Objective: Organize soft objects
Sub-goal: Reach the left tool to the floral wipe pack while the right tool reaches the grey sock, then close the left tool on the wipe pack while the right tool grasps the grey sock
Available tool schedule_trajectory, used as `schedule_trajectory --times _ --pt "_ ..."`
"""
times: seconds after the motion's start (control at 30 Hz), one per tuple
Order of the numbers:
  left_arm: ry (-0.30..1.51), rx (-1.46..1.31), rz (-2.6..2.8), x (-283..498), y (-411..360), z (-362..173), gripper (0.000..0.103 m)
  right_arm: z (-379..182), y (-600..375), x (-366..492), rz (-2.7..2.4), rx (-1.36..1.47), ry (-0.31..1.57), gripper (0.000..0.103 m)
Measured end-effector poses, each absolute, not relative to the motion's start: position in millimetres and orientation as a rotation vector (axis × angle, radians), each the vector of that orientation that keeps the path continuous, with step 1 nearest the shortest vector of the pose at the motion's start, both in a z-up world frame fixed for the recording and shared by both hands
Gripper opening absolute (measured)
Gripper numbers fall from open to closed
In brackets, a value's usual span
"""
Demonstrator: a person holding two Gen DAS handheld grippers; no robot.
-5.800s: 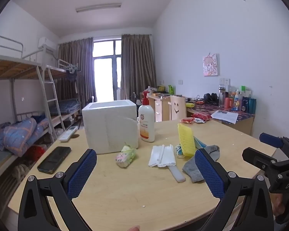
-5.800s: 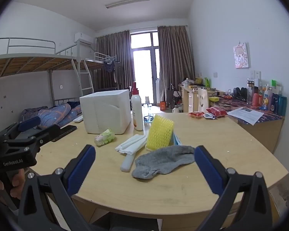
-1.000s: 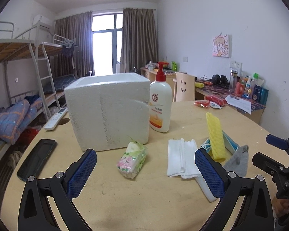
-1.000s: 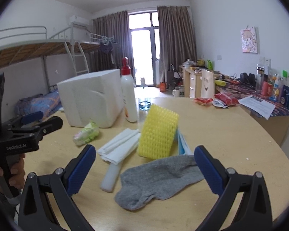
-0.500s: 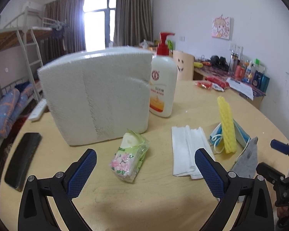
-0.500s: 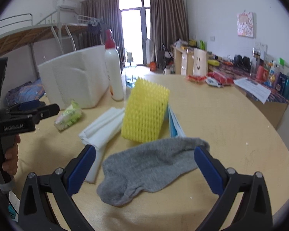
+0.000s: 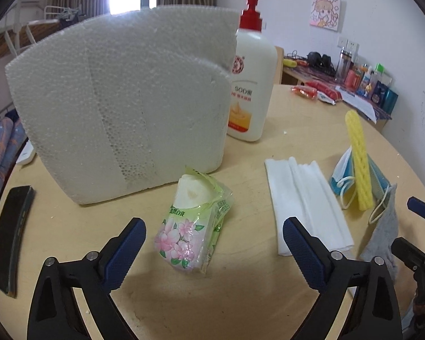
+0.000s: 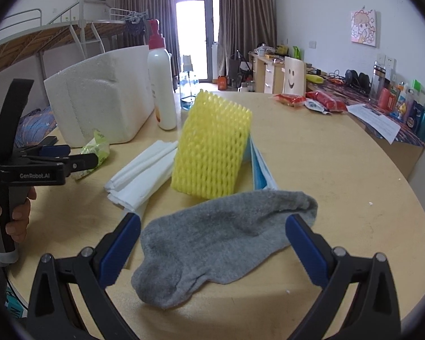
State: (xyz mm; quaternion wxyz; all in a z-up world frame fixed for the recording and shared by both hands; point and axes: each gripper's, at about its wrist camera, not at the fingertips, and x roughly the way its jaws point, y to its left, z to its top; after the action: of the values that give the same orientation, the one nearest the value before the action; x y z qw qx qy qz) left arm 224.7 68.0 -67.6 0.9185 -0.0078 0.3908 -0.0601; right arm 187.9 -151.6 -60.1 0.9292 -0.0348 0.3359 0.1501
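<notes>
item 1, my left gripper: jaws wide but starting to close, pads clear of the tissue pack that lies between them at 12 o'clock, unheld. i judge it lined up so the pads meet the pack's long sides.

item 2, my right gripper: jaws apart, nothing gripped; grey sock lies flat on the round table between the pads, seemingly untouched.

item 3, foam box: at 11 o'clock of the pack, just behind it; probably the bin for the soft goods.

item 4, folded white cloth: at 2 o'clock, flat.

item 5, yellow foam net: at 12 o'clock of the sock, propped against blue face masks.

item 6, pump bottle: beside the box, rigid, left alone.
</notes>
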Motion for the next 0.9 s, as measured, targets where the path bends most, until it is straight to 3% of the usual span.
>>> schedule_trajectory --times 0.23,0.37,0.5,0.67,0.9 --pt "0.871 -0.035 -0.132 233.4 76.0 -76.6 0.072 -62.8 -150.1 190.2 0.286 -0.079 0.695 0.103" --pt "0.891 -0.031 -0.127 233.9 78.6 -80.5 0.064 -63.3 -147.2 189.7 0.278 -0.087 0.7 0.103" --pt "0.884 -0.023 -0.123 233.4 79.2 -79.9 0.045 -64.3 -144.7 189.0 0.27 -0.109 0.711 0.103" --pt "0.877 -0.013 -0.122 232.2 81.9 -79.4 0.041 -69.4 -140.7 193.8 0.264 -0.126 0.75 0.098" --pt "0.875 -0.034 -0.133 229.7 88.5 -78.9 0.037 -79.5 -135.8 199.7 0.262 -0.148 0.817 0.08"
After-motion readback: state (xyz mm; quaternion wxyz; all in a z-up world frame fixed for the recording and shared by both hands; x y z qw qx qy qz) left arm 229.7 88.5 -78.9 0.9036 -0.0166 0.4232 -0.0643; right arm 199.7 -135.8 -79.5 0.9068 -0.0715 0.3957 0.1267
